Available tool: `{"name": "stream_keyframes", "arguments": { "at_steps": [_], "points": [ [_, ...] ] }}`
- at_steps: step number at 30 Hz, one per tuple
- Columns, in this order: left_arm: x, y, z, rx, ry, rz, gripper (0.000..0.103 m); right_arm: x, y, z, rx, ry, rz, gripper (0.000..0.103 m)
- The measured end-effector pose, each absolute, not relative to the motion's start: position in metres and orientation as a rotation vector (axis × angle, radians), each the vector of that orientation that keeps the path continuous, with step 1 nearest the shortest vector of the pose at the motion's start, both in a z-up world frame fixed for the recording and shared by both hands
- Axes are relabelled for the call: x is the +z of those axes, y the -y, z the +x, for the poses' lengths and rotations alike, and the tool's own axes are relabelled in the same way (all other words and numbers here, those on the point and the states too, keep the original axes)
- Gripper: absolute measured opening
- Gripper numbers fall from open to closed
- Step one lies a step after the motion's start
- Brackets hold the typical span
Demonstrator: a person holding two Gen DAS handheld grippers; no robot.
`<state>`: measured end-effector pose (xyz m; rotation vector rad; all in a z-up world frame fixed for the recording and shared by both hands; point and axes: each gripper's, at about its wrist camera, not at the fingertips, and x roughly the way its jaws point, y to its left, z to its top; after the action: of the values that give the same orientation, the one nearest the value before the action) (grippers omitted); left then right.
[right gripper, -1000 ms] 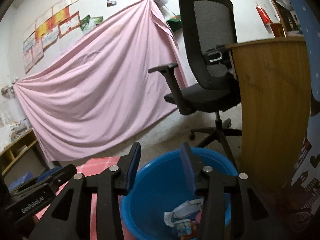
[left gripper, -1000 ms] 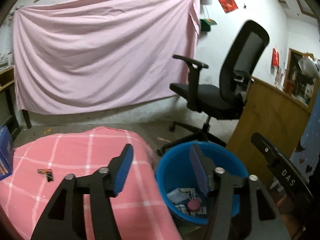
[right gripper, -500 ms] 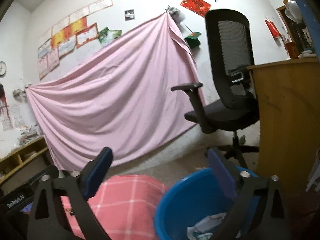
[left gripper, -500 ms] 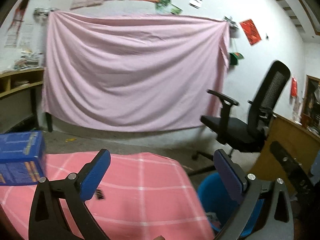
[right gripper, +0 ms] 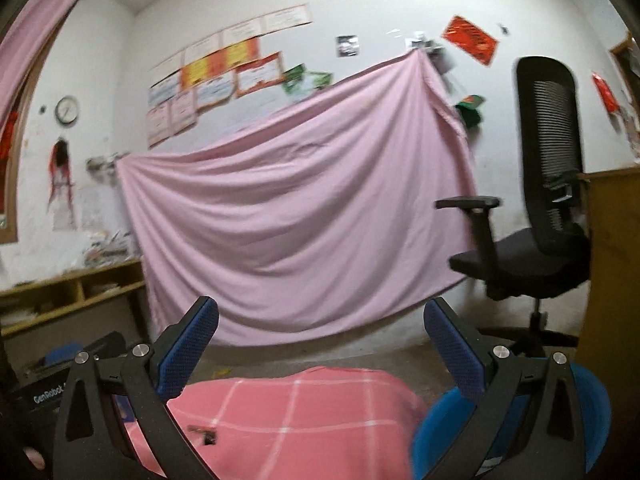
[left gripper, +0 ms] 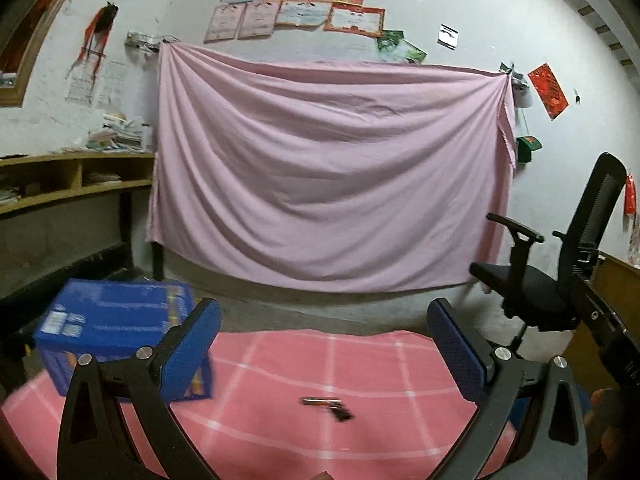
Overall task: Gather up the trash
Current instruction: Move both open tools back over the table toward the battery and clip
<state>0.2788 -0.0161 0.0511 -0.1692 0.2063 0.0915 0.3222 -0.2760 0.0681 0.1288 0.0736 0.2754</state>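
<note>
- Jaws of both the left gripper [left gripper: 323, 336] and right gripper [right gripper: 321, 334] stand wide open, empty.
- Small dark scrap [left gripper: 328, 406], blurred, lies on the pink worktop [left gripper: 360, 360].
- Probably light and stiff; pinch across its middle.

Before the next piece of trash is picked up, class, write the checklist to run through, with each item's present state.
1. Left gripper fingers open, nothing between: ok.
2. Right gripper fingers open, nothing between: ok.
3. Small dark scrap in view on the pink checked cloth: ok.
4. Blue bin in view beside the cloth: ok.
5. Blue box apart from the scrap: ok.
6. Room left in the bin: cannot tell.
</note>
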Motion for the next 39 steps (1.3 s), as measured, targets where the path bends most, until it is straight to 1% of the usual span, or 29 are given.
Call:
{"name": "stream_keyframes", "arguments": {
  "at_steps": [9, 13, 17, 22, 25, 27, 28, 29, 31, 32, 33, 34, 35, 37, 39],
  "points": [
    [0.033, -0.024, 0.264, 0.175, -0.172, -0.141, 0.101, 0.052, 0.216, 0.325, 0.363, -0.099, -0.008, 0.103],
    [0.021, -0.037, 0.262, 0.184, -0.212, -0.123, 0.101, 0.044, 0.201, 0.332, 0.381, -0.143, -0.039, 0.103],
    [0.01, -0.044, 0.269, 0.179, -0.295, -0.082, 0.101, 0.034, 0.191, 0.348, 0.411, -0.248, -0.044, 0.103],
    [-0.007, -0.049, 0.282, 0.14, -0.423, -0.106, 0.101, 0.009, 0.175, 0.377, 0.453, -0.489, -0.087, 0.103],
    [-0.014, -0.05, 0.286, 0.12, -0.484, -0.125, 0.1, -0.01, 0.17, 0.393, 0.474, -0.637, -0.107, 0.095],
    [-0.018, -0.05, 0.289, 0.105, -0.515, -0.133, 0.1, -0.016, 0.167, 0.399, 0.492, -0.693, -0.11, 0.085],
    [-0.019, -0.049, 0.291, 0.096, -0.529, -0.138, 0.099, -0.018, 0.165, 0.401, 0.5, -0.718, -0.117, 0.083],
    [-0.022, -0.05, 0.293, 0.089, -0.546, -0.143, 0.098, -0.021, 0.163, 0.403, 0.508, -0.737, -0.125, 0.08],
    [-0.025, -0.049, 0.297, 0.068, -0.577, -0.154, 0.084, -0.027, 0.156, 0.407, 0.529, -0.786, -0.155, 0.073],
    [-0.027, -0.049, 0.299, 0.058, -0.593, -0.158, 0.08, -0.029, 0.153, 0.408, 0.541, -0.802, -0.166, 0.067],
    [-0.029, -0.048, 0.302, 0.045, -0.612, -0.161, 0.072, -0.033, 0.148, 0.407, 0.555, -0.819, -0.184, 0.062],
    [-0.031, -0.045, 0.304, 0.035, -0.627, -0.163, 0.066, -0.036, 0.143, 0.406, 0.567, -0.834, -0.202, 0.061],
    [-0.033, -0.043, 0.307, 0.022, -0.647, -0.162, 0.064, -0.037, 0.141, 0.407, 0.575, -0.843, -0.214, 0.058],
    [-0.035, -0.041, 0.314, -0.004, -0.677, -0.158, 0.053, -0.04, 0.136, 0.409, 0.586, -0.863, -0.241, 0.055],
    [-0.034, -0.037, 0.319, -0.028, -0.699, -0.151, 0.049, -0.042, 0.133, 0.414, 0.594, -0.881, -0.252, 0.049]
  ]
}}
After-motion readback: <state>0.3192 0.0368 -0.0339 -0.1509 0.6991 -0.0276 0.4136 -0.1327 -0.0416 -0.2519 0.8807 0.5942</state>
